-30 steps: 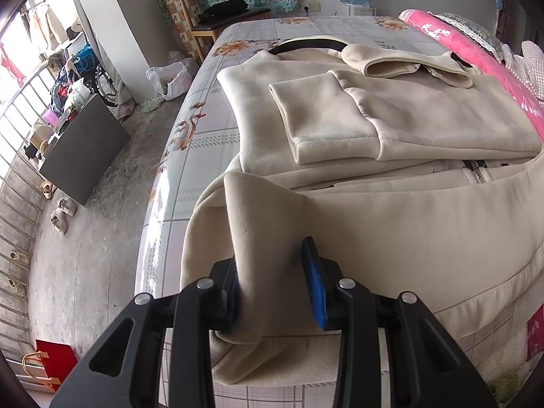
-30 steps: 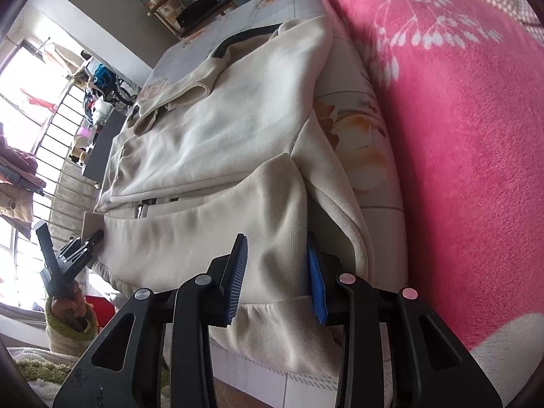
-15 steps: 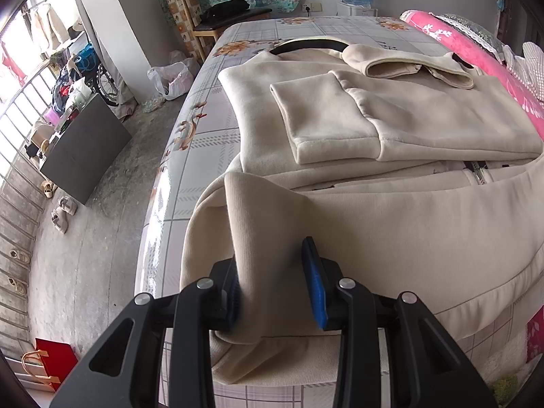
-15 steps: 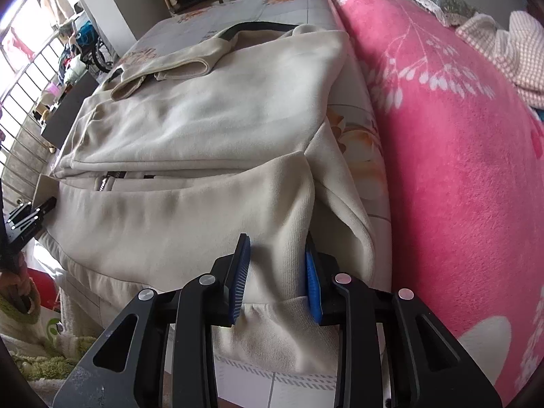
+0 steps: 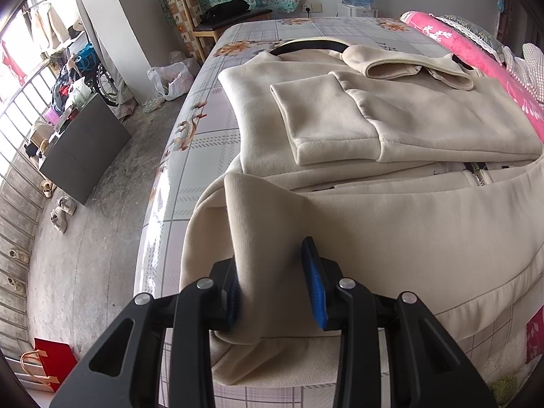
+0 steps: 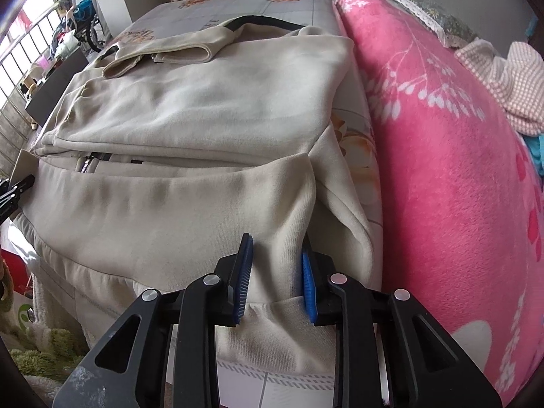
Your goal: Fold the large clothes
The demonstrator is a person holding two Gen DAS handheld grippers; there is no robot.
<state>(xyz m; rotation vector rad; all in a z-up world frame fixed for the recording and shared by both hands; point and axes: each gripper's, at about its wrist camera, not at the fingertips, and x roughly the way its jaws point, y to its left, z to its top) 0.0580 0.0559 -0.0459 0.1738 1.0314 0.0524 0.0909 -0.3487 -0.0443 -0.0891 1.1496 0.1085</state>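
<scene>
A large cream zip-up sweatshirt (image 5: pixel 391 129) lies on the bed with its sleeves folded across the chest; it also shows in the right wrist view (image 6: pixel 210 102). Its bottom hem is doubled up toward the collar. My left gripper (image 5: pixel 272 285) is shut on the hem's left corner fold (image 5: pixel 261 224). My right gripper (image 6: pixel 276 272) is shut on the hem's right corner fold (image 6: pixel 289 204). The left gripper's tip (image 6: pixel 18 185) shows at the far left edge of the right wrist view.
The bed (image 5: pixel 207 142) has a glossy floral checked cover. A pink blanket (image 6: pixel 442 170) lies along its right side, against the sweatshirt. A wooden chair (image 5: pixel 217 10) stands beyond the bed. Bare concrete floor (image 5: pixel 85 221), shoes, a dark board and a red bag (image 5: pixel 51 360) lie to the left.
The right wrist view has swung level and turned more toward the pink blanket, with the hem corner still clamped. The left gripper has barely moved.
</scene>
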